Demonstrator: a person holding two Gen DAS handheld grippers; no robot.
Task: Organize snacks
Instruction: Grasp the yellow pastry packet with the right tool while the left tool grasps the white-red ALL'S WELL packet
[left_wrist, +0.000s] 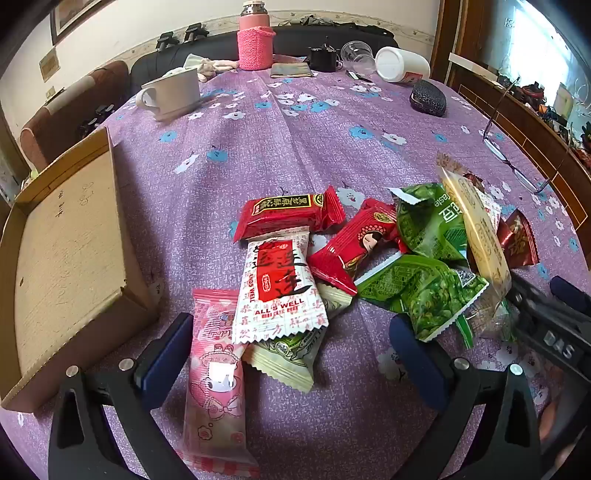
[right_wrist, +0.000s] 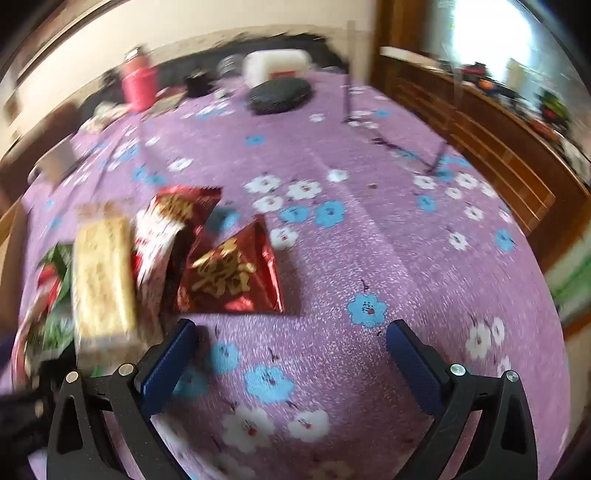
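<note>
Looking through the left wrist camera, I see my left gripper (left_wrist: 291, 354) with its fingers spread wide and nothing between the pads, low over the purple flowered tablecloth (left_wrist: 295, 147). A pink snack pack (left_wrist: 214, 384) lies between the fingers, near the left one, and a white and red packet (left_wrist: 280, 288) marked ALL'S WELL overlaps its far end. Beyond that lies a red bar (left_wrist: 288, 214), and to the right are green pea bags (left_wrist: 432, 280) and a yellow cracker pack (left_wrist: 476, 236) in a loose heap. An open cardboard box (left_wrist: 70, 258) sits at the left, just beside the pile. A white mug (left_wrist: 173, 92) and a pink flask (left_wrist: 255, 40) stand at the far side.

Through the right wrist camera, which is badly blurred, my right gripper (right_wrist: 291, 350) is also spread apart, with only cloth between its fingers. A dark red foil packet (right_wrist: 232, 277) lies just beyond the left finger, with what seems to be the yellow cracker pack (right_wrist: 103, 277) left of it.
</note>
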